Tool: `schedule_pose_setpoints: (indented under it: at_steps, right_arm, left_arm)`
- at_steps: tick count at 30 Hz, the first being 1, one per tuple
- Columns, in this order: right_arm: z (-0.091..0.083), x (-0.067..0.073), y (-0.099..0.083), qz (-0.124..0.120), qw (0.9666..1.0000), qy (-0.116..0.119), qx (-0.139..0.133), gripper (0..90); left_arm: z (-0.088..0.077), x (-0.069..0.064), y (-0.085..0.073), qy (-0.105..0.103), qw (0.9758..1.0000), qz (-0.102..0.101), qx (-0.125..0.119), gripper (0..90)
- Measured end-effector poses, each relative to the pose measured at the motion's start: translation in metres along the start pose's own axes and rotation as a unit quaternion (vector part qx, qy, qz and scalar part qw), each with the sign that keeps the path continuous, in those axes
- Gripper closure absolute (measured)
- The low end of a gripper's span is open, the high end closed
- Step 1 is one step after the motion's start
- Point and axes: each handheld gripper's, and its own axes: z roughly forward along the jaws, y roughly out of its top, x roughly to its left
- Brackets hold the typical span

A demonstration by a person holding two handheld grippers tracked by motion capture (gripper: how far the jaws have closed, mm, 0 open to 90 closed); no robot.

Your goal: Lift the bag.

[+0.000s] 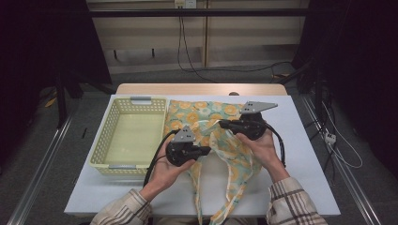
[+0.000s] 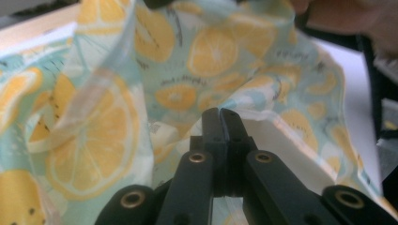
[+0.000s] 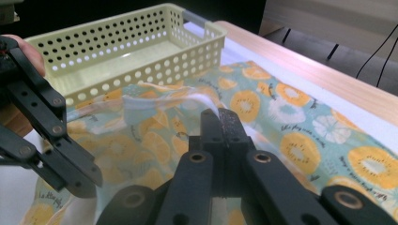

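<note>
From above, my left gripper (image 1: 205, 151) and right gripper (image 1: 224, 123) both hold up the lemon-print cloth (image 1: 220, 140) over the white table (image 1: 300, 154), the yellow basket (image 1: 129, 133) just beside it on the left. In the left gripper view my jaws are pressed together on a cloth edge (image 2: 253, 117) (fabric fills everything behind). In the right gripper view my jaws pinch a raised fold (image 3: 197, 101), and the left gripper (image 3: 84, 187) sits close by.
</note>
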Motion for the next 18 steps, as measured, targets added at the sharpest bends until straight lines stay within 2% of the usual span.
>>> schedule_pose_setpoints:
  at_steps: [9, 18]
  right_arm:
    - [-0.005, -0.003, 0.015, -0.006, 0.9998, -0.001, -0.021, 90.0]
    - [-0.014, -0.014, 0.036, -0.003, 0.9989, -0.016, -0.044, 90.0]
  left_arm:
    - [-0.020, 0.000, 0.027, 0.005, 0.9986, -0.003, -0.052, 90.0]
    - [-0.039, 0.002, 0.053, 0.007, 0.9951, 0.005, -0.098, 90.0]
